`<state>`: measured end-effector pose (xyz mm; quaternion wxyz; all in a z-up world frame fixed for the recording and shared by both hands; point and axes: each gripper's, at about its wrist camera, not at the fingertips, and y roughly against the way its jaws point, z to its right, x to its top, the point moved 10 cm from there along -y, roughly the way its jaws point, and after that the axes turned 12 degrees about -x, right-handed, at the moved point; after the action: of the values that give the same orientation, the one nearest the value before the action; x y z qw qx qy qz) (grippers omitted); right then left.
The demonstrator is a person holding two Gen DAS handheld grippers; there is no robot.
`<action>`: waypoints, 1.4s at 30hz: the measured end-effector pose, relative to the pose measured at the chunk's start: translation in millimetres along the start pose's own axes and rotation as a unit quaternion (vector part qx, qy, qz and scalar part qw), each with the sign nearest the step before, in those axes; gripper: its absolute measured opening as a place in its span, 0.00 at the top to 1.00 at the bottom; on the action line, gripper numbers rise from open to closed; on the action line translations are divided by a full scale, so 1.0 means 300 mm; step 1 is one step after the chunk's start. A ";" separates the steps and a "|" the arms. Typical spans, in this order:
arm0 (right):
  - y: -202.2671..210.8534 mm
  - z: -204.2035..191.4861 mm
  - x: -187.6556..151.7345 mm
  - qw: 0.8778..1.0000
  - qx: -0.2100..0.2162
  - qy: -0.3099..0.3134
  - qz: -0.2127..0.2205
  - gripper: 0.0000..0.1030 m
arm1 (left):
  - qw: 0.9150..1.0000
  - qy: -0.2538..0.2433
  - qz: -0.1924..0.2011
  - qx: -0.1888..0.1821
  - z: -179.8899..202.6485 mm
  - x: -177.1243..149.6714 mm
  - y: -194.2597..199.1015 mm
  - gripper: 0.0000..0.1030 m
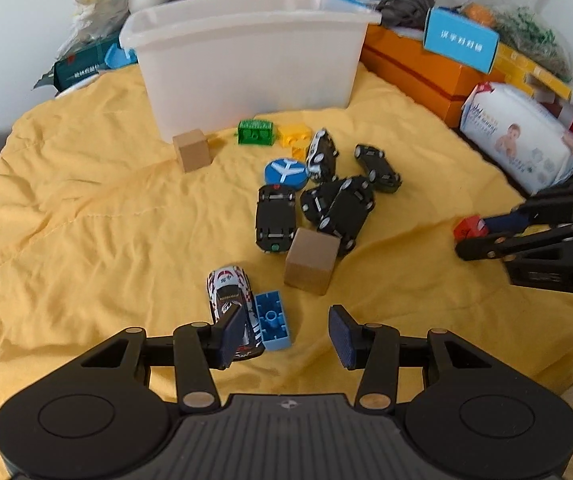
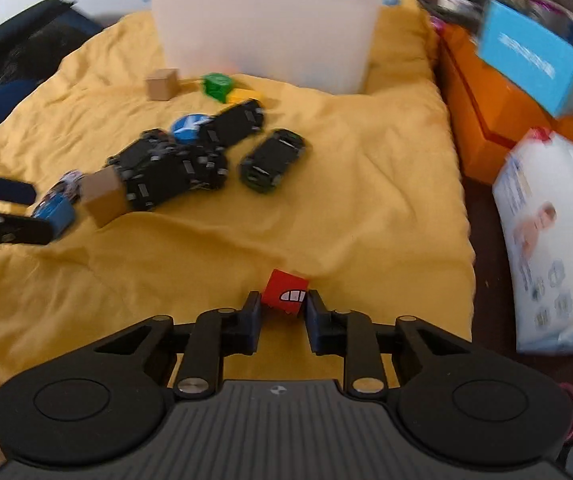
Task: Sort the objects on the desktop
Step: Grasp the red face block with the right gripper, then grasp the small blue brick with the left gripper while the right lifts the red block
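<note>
Red plastic cube [image 2: 285, 294] pinched in right gripper [image 2: 284, 312] fingers; left gripper [image 1: 284, 338] fingers spread, blue plastic brick [image 1: 272, 321] between them at 11 o'clock.

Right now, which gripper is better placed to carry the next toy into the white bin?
Right. The right gripper already brackets the red cube; the left gripper is open above the blue brick, holding nothing.

Both grippers are matte black, with ribbed grey-black bodies. Brass-coloured rivets pin the linkages. The finger pads [image 1: 232, 330] are dark blue and textured.
</note>
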<state>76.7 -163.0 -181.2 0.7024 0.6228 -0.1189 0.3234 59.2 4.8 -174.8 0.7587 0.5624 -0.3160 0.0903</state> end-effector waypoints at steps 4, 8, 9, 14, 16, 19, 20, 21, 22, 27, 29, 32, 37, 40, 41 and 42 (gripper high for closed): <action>0.052 -0.077 0.020 0.998 0.050 0.020 0.027 0.75 | 1.000 -0.012 0.004 0.002 0.003 0.003 -0.015 0.63; 0.048 -0.131 -0.005 0.997 0.063 0.046 0.021 0.75 | 0.999 -0.030 -0.005 -0.020 0.044 -0.002 -0.029 0.73; 0.047 -0.134 -0.009 0.997 0.064 0.048 0.020 0.75 | 0.999 -0.038 -0.005 -0.028 0.055 0.000 -0.029 0.74; 0.051 -0.137 -0.015 0.996 0.066 0.048 0.020 0.75 | 0.995 -0.064 -0.007 -0.078 0.133 -0.008 -0.024 0.72; 0.053 -0.141 -0.014 0.996 0.067 0.050 0.022 0.75 | 0.995 -0.072 0.001 -0.074 0.144 -0.001 -0.008 0.72; 0.052 -0.139 -0.012 0.996 0.066 0.050 0.023 0.75 | 0.996 -0.048 0.033 -0.065 0.113 0.041 0.034 0.68; 0.052 -0.138 -0.012 0.996 0.066 0.049 0.022 0.75 | 0.997 -0.038 0.035 -0.059 0.096 0.045 0.035 0.68; 0.049 -0.136 -0.012 0.996 0.066 0.048 0.021 0.75 | 0.998 -0.026 0.032 -0.052 0.076 0.042 0.028 0.67; 0.049 -0.135 -0.012 0.996 0.067 0.047 0.021 0.75 | 0.999 -0.017 0.025 -0.045 0.059 0.034 0.017 0.68; 0.047 -0.136 -0.016 0.996 0.069 0.047 0.018 0.74 | 0.997 0.037 0.012 -0.061 0.012 0.005 -0.011 0.68; 0.046 -0.134 -0.021 0.996 0.069 0.048 0.016 0.74 | 0.996 0.051 0.020 -0.068 0.000 0.012 -0.006 0.68; 0.046 -0.134 -0.022 0.996 0.069 0.048 0.016 0.74 | 0.992 0.088 0.026 -0.085 -0.025 0.013 0.000 0.68; 0.044 -0.129 -0.025 0.997 0.068 0.044 0.015 0.74 | 0.992 0.097 0.028 -0.071 -0.049 0.006 -0.004 0.70; 0.043 -0.129 -0.025 0.997 0.068 0.045 0.015 0.74 | 0.994 0.071 0.009 -0.080 -0.015 -0.008 -0.038 0.72; 0.043 -0.129 -0.025 0.997 0.068 0.045 0.015 0.74 | 0.994 0.065 0.000 -0.091 0.005 -0.016 -0.058 0.72; 0.044 -0.130 -0.025 0.997 0.068 0.045 0.016 0.74 | 0.994 0.059 -0.009 -0.090 0.015 -0.027 -0.076 0.74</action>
<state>54.0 -128.1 -182.6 0.6577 0.6523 -0.0748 0.3692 62.2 -5.6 -196.8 0.8243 0.4888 -0.2721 0.0875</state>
